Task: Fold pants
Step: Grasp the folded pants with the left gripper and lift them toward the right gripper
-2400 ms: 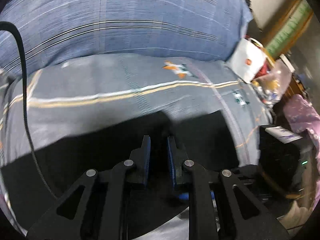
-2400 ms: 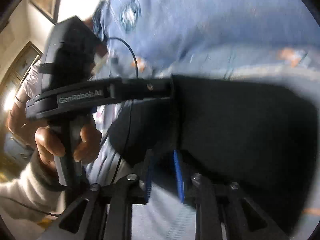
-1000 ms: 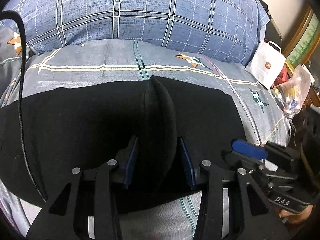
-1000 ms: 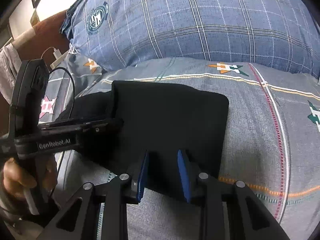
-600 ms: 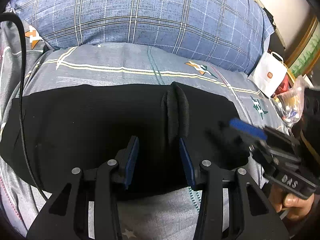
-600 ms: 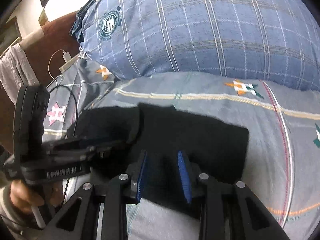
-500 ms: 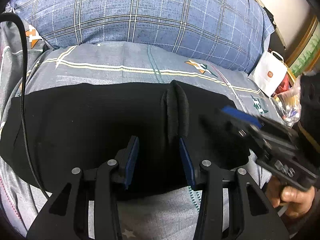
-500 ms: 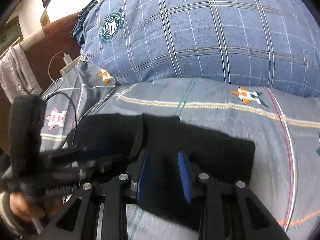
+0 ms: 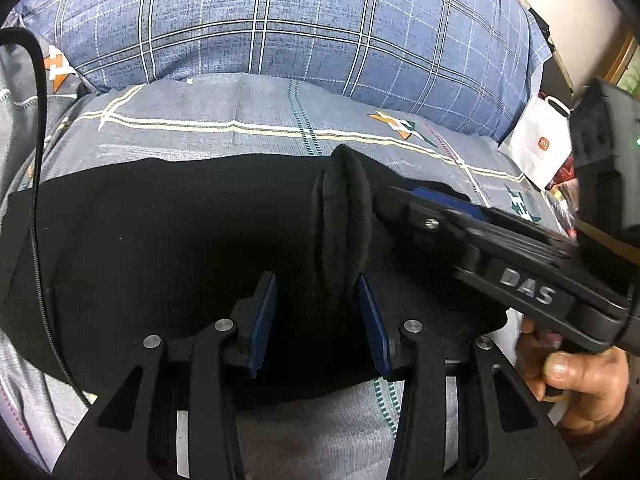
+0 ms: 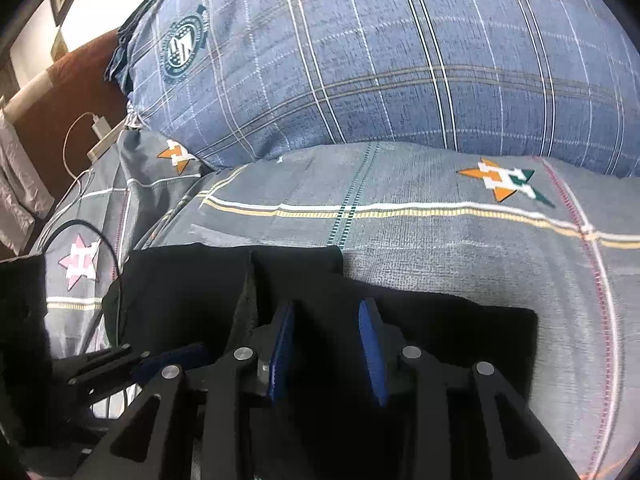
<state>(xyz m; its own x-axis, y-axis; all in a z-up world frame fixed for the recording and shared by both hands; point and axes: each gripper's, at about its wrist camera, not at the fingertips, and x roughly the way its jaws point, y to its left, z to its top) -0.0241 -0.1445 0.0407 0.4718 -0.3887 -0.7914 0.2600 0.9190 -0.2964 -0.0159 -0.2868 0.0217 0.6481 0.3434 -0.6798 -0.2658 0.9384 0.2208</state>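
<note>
Black pants (image 9: 168, 240) lie folded on the bed (image 9: 260, 120), a raised ridge (image 9: 342, 216) standing between the spread left gripper (image 9: 318, 320); the right gripper (image 10: 326, 344) is likewise spread, seemingly empty, so the ridge may set as a crease.

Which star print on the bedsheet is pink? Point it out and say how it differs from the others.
The pink star at the far left of the right wrist view, on the bedsheet beside the black cable. The other stars, such as the orange-and-green star, are orange-toned.
</note>
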